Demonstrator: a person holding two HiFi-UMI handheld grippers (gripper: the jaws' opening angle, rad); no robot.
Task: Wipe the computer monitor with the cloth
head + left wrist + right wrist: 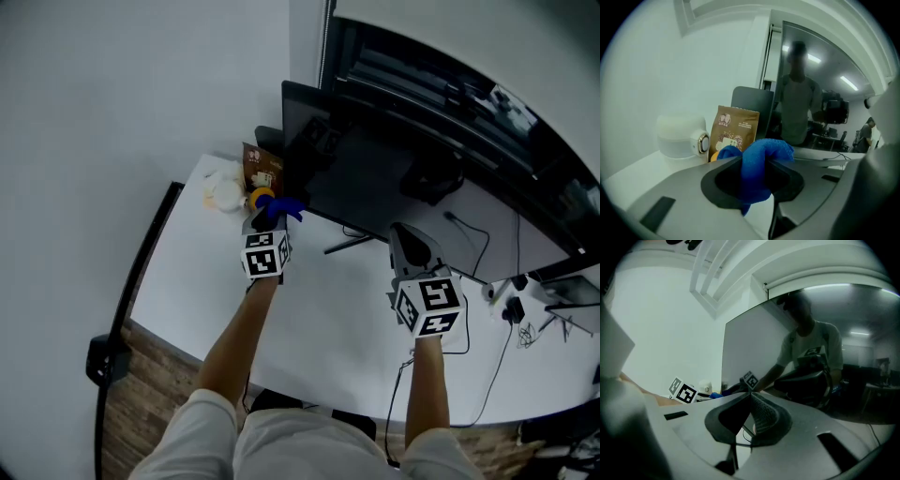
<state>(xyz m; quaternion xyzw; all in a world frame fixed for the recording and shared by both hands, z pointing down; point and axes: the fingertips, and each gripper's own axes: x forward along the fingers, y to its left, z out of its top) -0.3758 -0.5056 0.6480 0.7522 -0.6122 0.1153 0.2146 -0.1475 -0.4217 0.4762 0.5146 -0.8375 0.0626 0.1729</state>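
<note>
The dark monitor stands at the back of the white desk, its screen reflecting the room. My left gripper is shut on a blue cloth, bunched between its jaws, just left of the monitor's lower left corner. The cloth pokes out blue in the head view. My right gripper hovers over the desk in front of the monitor, jaws shut with nothing between them.
A brown snack pouch, a white round device and a yellow object crowd the desk's back left corner. Cables and small gadgets lie at the right. The desk's left edge has a black rail.
</note>
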